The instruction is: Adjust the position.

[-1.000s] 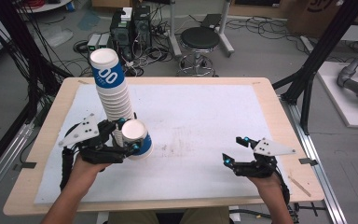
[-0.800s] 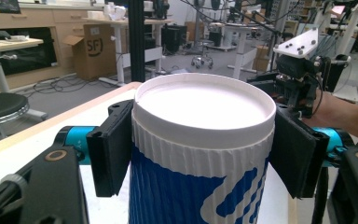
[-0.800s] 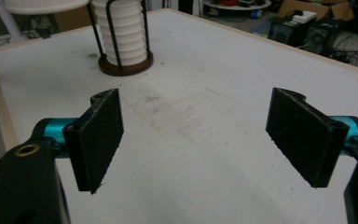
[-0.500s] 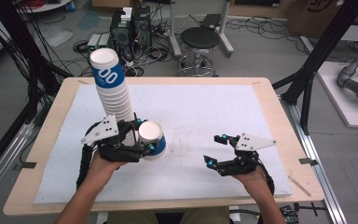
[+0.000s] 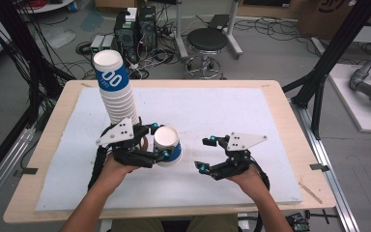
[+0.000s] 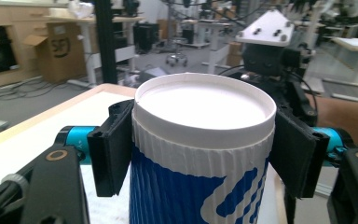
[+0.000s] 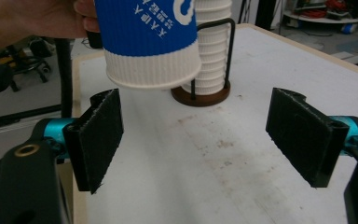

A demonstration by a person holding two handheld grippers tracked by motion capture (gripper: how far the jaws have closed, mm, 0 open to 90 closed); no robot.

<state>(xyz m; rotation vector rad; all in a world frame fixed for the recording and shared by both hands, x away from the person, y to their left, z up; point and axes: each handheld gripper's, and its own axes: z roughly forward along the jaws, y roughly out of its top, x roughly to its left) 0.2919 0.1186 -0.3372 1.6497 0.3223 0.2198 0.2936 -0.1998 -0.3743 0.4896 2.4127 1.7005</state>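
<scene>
High view shows my cup [image 5: 168, 145], blue and white ribbed paper, held above the worktop [image 5: 270, 125] just right of the tall cup stack [image 5: 118, 92] in its wire holder. My left gripper [image 5: 155, 140] has its fingers [image 6: 109, 149] pinching the cup's sides below the rim. My right gripper [image 5: 206, 153] sits near, fingers [image 7: 98, 135] spread wide and empty. I judge a handover is under way; next I need to bring the right fingers around the cup's lower body.

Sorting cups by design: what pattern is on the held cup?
Blue with white markings on the cup; left gripper view.
</scene>
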